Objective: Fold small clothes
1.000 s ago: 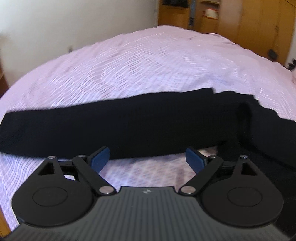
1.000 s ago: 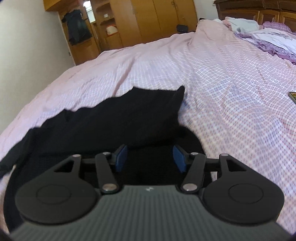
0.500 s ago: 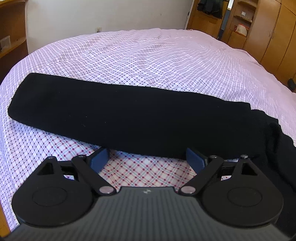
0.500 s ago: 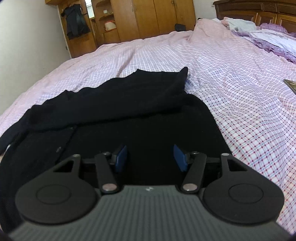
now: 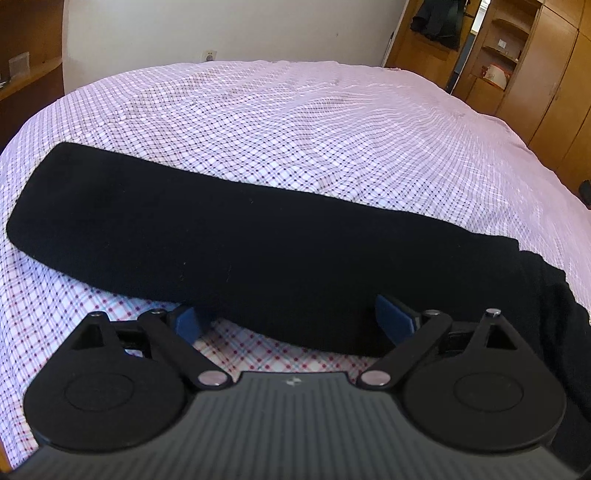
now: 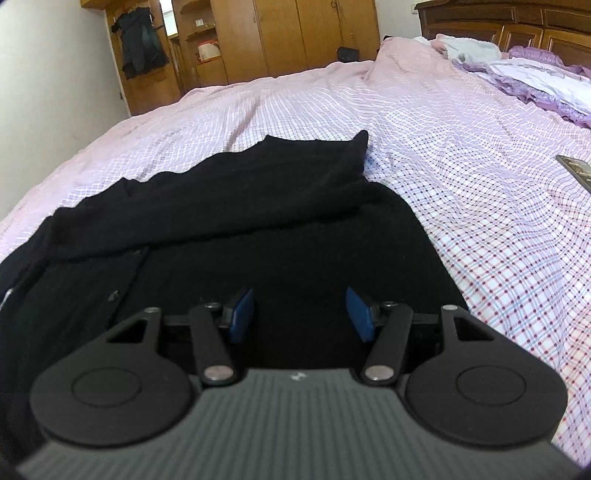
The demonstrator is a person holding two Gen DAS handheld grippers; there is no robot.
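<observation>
A black knit cardigan lies flat on the pink checked bedspread. In the left wrist view its long sleeve (image 5: pixel 236 236) stretches from the left to the right, joining the body at the right edge. My left gripper (image 5: pixel 295 321) is open, low over the near edge of the sleeve, holding nothing. In the right wrist view the cardigan body (image 6: pixel 295 251) lies with a sleeve folded across it (image 6: pixel 229 195) and a button (image 6: pixel 113 295) showing. My right gripper (image 6: pixel 300 314) is open just above the body's lower part, holding nothing.
The bedspread (image 5: pixel 332 122) extends far beyond the cardigan. Purple and white bedding (image 6: pixel 535 77) lies near the wooden headboard. A dark flat object (image 6: pixel 576 168) sits at the right edge. Wooden wardrobes (image 6: pixel 295 33) and a hanging dark jacket (image 6: pixel 140 40) stand behind the bed.
Both grippers have come down closer to the cardigan. The left view has swung left and steadied along the sleeve. The sleeve now lies flat across the body in the right view.
</observation>
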